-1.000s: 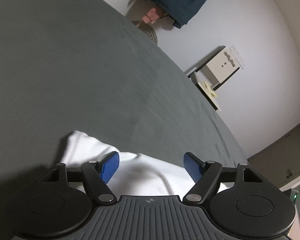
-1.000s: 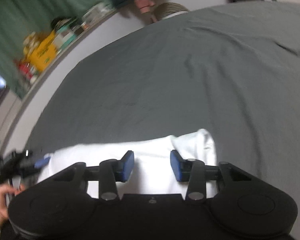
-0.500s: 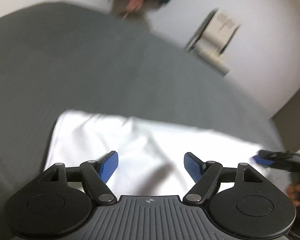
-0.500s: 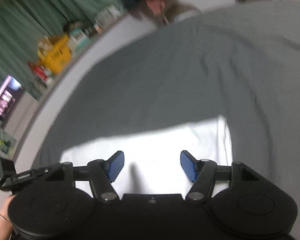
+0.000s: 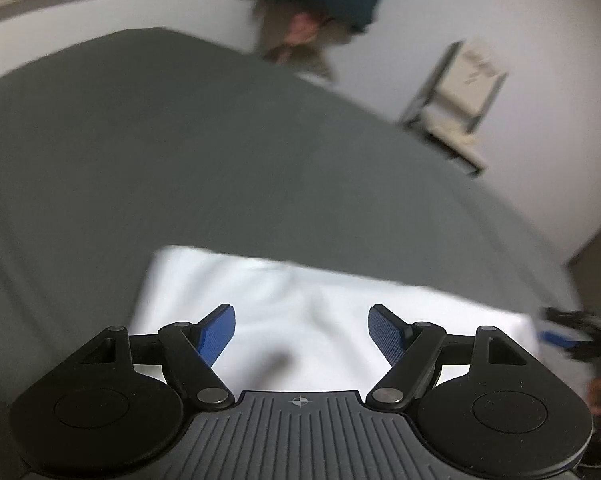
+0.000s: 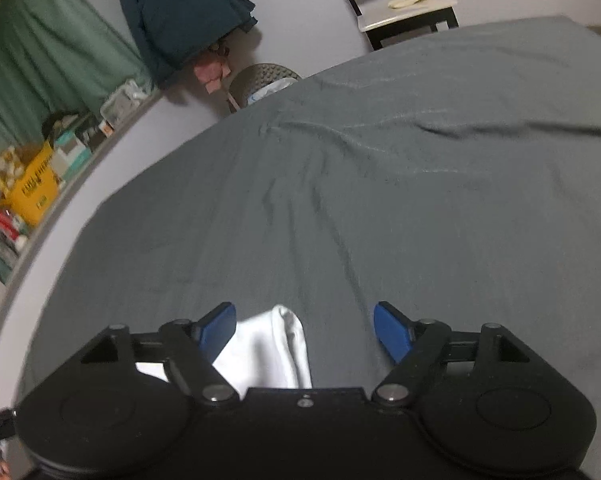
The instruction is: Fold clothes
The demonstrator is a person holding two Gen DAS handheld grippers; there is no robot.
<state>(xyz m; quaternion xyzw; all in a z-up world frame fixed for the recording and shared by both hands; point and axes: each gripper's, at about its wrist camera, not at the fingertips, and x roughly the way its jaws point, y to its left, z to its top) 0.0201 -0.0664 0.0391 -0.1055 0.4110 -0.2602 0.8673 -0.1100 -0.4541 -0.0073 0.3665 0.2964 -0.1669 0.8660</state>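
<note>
White cloth (image 5: 300, 320) — smooth, folded into a flat rectangle — lies on the creased grey bed sheet (image 6: 380, 180). Left tongs (image 5: 301, 330) hover spread above it; right tongs (image 6: 304, 328) are opening over its rounded end, gripping nothing.

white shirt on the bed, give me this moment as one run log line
white shirt: folded, flat on grey sheet | left gripper: open, above shirt, empty | right gripper: jaws opening, empty, at shirt's end

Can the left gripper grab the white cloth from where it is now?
Probably yes. The left gripper is open just above the white cloth, which lies flat on the grey bed with nothing in the way.
</note>
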